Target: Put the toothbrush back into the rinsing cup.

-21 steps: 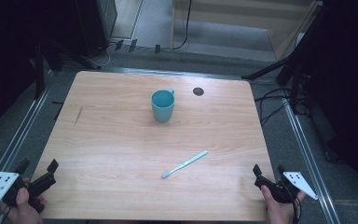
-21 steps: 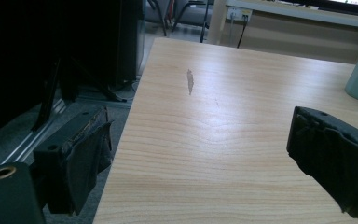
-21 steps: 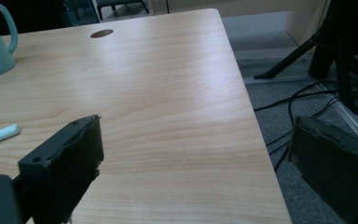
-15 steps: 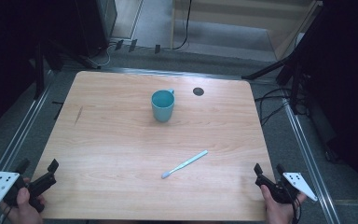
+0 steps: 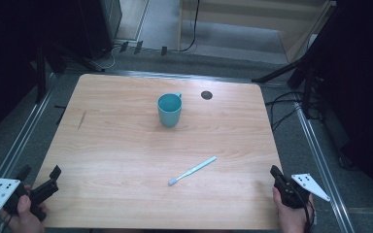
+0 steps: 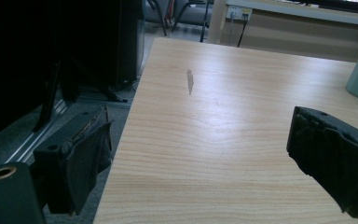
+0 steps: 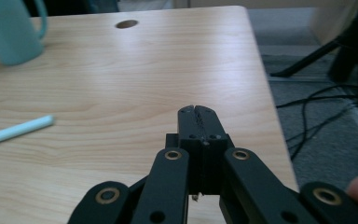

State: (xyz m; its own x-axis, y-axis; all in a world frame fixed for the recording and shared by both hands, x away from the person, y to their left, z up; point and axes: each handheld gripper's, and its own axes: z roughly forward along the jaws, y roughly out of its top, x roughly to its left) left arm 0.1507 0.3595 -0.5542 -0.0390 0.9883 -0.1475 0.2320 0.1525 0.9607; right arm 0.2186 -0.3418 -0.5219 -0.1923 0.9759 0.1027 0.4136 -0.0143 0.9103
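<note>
The left gripper (image 5: 40, 180) waits at the table's (image 5: 126, 145) near-left corner, jaws apart and empty. The toothbrush (image 5: 192, 171) lies flat, nearer than the cup (image 5: 169, 109), unreached. At the table's near-right edge, the right gripper (image 5: 277, 174) rests pressed together, holding nothing.

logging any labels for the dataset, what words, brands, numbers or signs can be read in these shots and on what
No readable text anywhere.
Cup: plain teal, no print that shows.
Toothbrush: pale, no marking that can be made out.
Table: bare wood grain with a dark hole, no label.
Grey plates on the left gripper and right gripper: only dark dots, no letters or numbers.
</note>
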